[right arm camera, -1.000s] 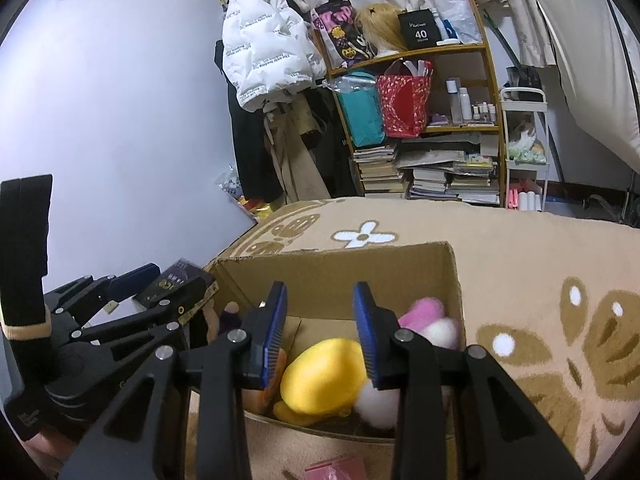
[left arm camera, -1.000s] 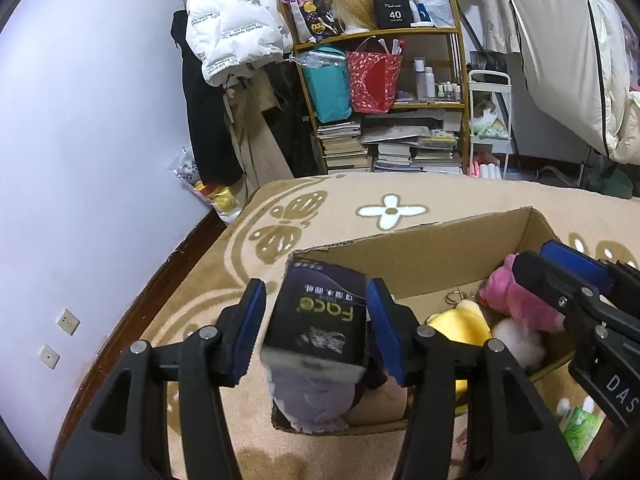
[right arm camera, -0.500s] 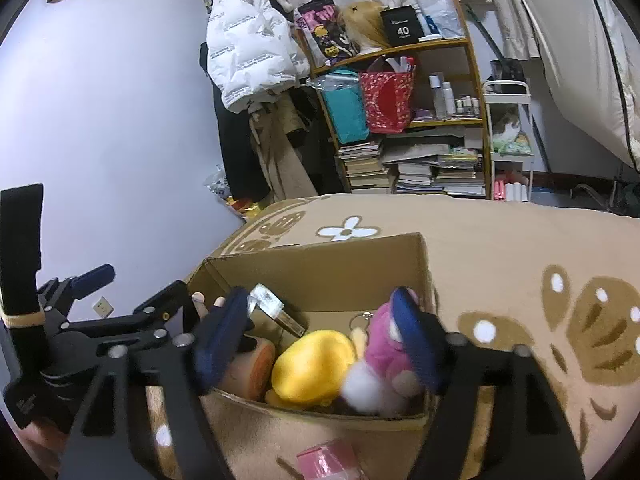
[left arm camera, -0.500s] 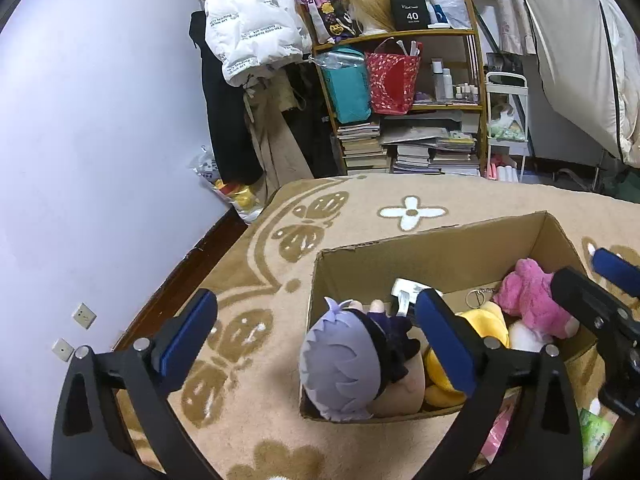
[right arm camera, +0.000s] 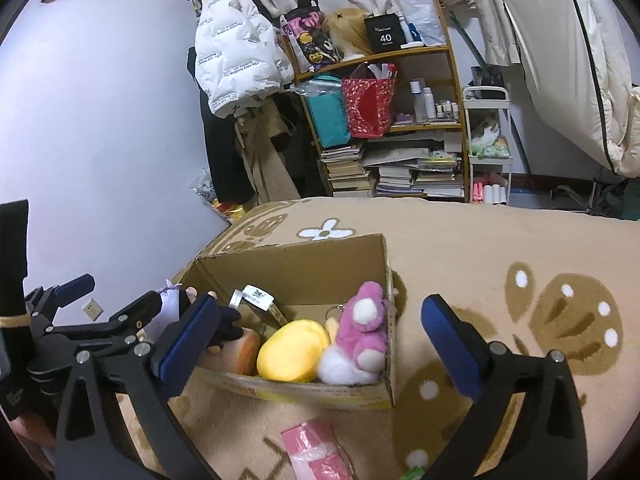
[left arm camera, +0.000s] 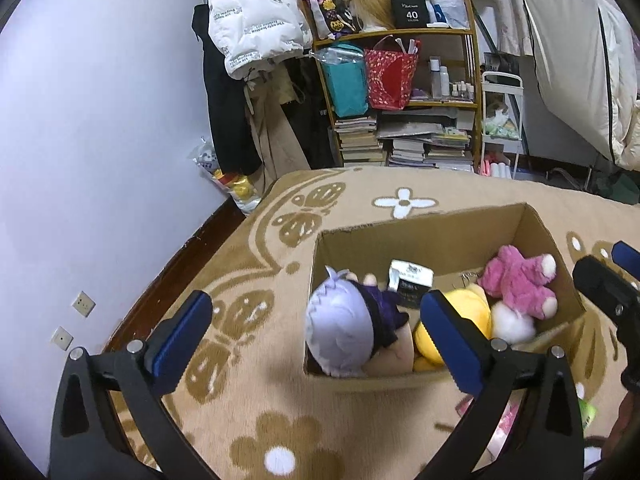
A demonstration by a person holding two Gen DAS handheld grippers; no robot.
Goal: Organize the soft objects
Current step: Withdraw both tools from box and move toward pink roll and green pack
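A cardboard box [left arm camera: 420, 232] [right arm camera: 304, 264] stands on the beige carpet. Inside it lie a doll with a lilac head [left arm camera: 338, 330], a dark tissue pack with a white end [left arm camera: 412, 282] [right arm camera: 258, 300], a yellow plush [left arm camera: 472, 312] [right arm camera: 292, 350], a pink plush [left arm camera: 520, 280] [right arm camera: 364, 326] and a white plush [right arm camera: 344, 366]. My left gripper [left arm camera: 316, 344] is open and empty, above the box's near left corner. My right gripper [right arm camera: 316, 344] is open and empty, above the box's near side; it also shows at the right edge of the left wrist view [left arm camera: 608, 284].
A pink packet [right arm camera: 316, 452] lies on the carpet in front of the box, with a green item [left arm camera: 586, 412] beside it. A cluttered bookshelf [left arm camera: 400, 92], hanging coats [left arm camera: 248, 40] and a white cart [left arm camera: 502, 120] stand at the back. The wall runs along the left.
My left gripper opened and let the dark tissue pack drop into the box, then pulled back. My right gripper also opened wide and backed away from the box.
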